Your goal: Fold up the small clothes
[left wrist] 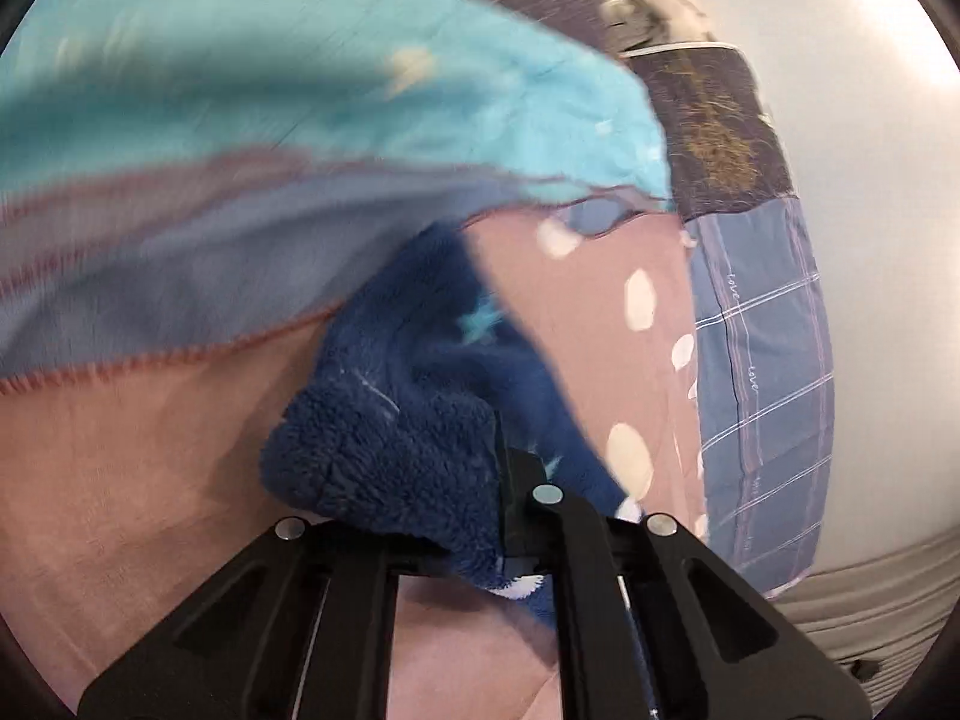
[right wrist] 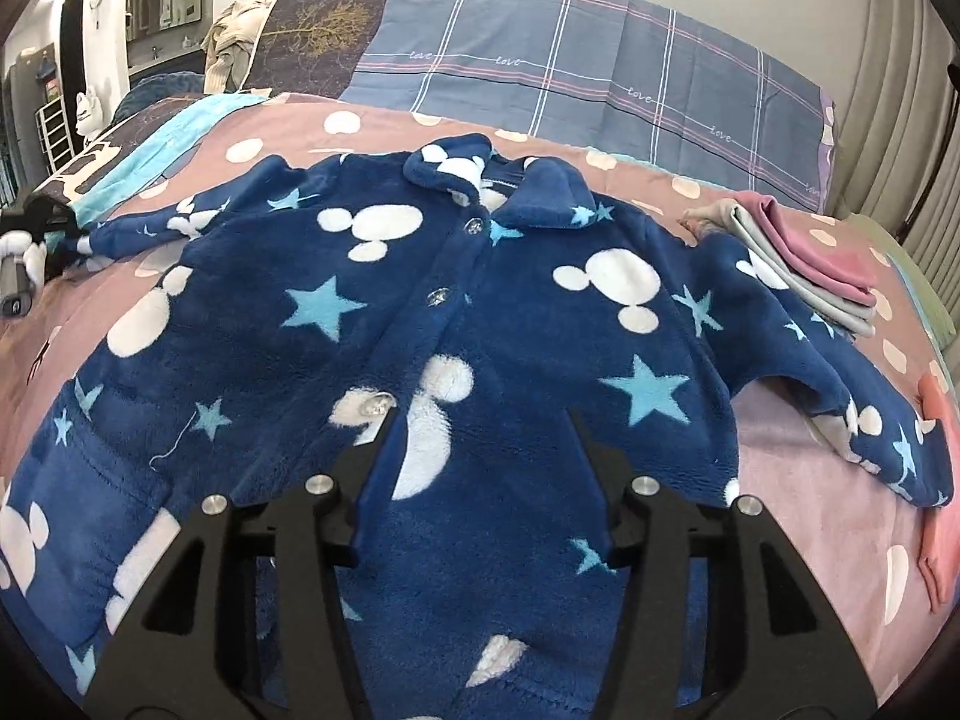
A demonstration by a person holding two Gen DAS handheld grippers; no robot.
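A navy fleece jacket (right wrist: 528, 312) with white mouse heads and pale blue stars lies front up, buttoned, on the pink dotted bed sheet (right wrist: 798, 480). My right gripper (right wrist: 480, 432) sits over its lower front, jaws half apart, with a thick ridge of fleece filling the gap between the fingers. The jacket's left sleeve (right wrist: 150, 222) stretches out to the far left edge. In the blurred left wrist view, my left gripper (left wrist: 510, 516) is shut on the fluffy cuff of that sleeve (left wrist: 390, 438), just above the sheet (left wrist: 150, 480).
A pile of folded pink and grey clothes (right wrist: 804, 264) lies by the jacket's right sleeve, with a coral cloth (right wrist: 942, 480) at the right edge. A plaid pillow (right wrist: 570, 60) and a turquoise blanket (right wrist: 150, 138) lie at the head of the bed.
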